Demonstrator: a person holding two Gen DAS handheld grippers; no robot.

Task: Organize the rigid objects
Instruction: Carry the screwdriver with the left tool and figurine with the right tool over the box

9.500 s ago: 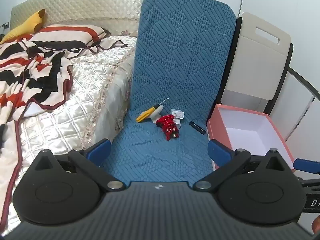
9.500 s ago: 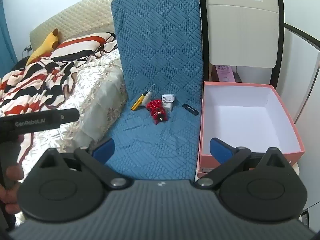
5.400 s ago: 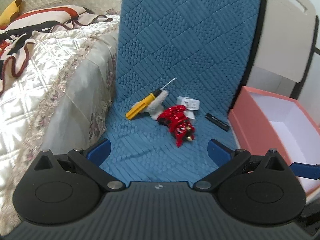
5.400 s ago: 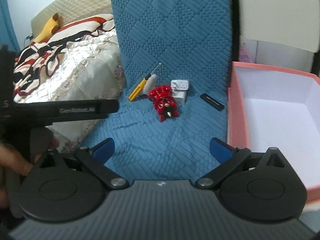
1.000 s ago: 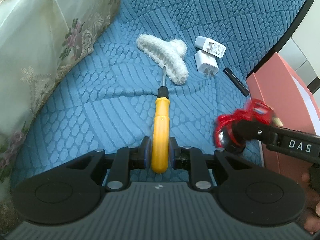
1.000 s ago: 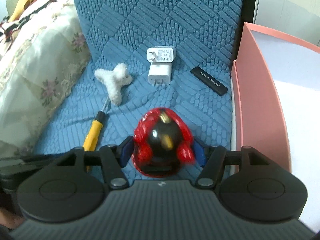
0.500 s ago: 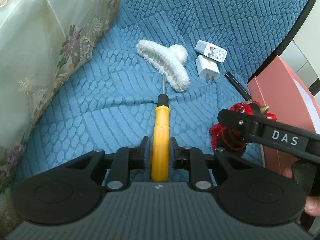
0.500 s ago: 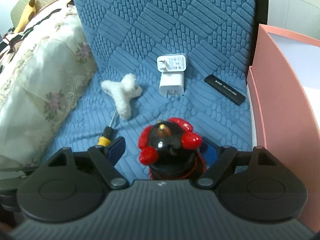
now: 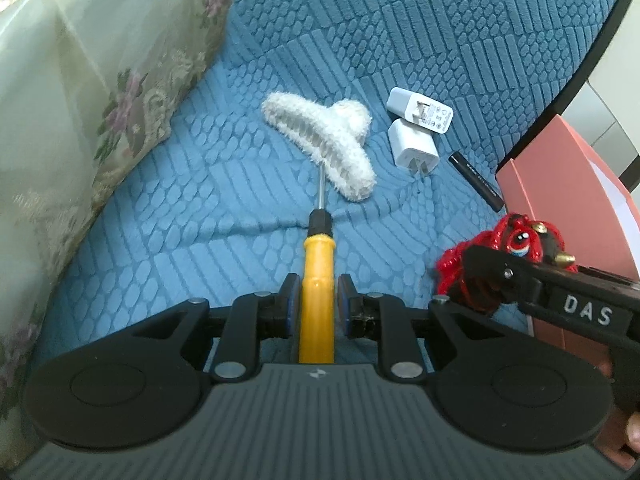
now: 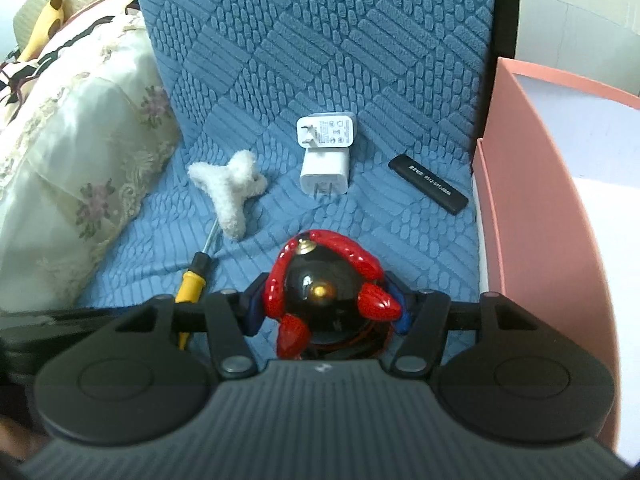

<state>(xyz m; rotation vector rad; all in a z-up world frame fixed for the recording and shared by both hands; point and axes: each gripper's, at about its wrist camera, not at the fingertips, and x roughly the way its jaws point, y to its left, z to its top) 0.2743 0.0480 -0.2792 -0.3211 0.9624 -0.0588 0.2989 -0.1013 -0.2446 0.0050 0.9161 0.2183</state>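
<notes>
Yellow plastic handle of a screwdriver (image 9: 319,280), pinched between the two pads of the left tool (image 9: 318,310); metal shaft runs straight ahead of the tool, its tip passing under a white fluffy hair claw (image 9: 320,144) that lies on the blue quilted seat cover (image 9: 440,40).

Red and black lion-dance figurine (image 10: 328,292), clamped between the blue pads of the right tool (image 10: 326,312); gold stud on top, red curls at the sides. Seen from the left wrist view, it sits just to the right of the left tool (image 9: 508,252), beside the wall of the pink box (image 9: 560,200).

Two white charger plugs (image 10: 326,152), ahead of the right tool, one behind the other and touching; prongs of the nearer one point back toward the tool.

Black stick with white print (image 10: 428,184), ahead and right of the right tool, lying on the cover close to the pink box.

Pink box, open top, white inside, immediately right of the right tool.

Floral cream bedspread (image 9: 60,100), left of both tools, hanging against the seat cover's edge.
</notes>
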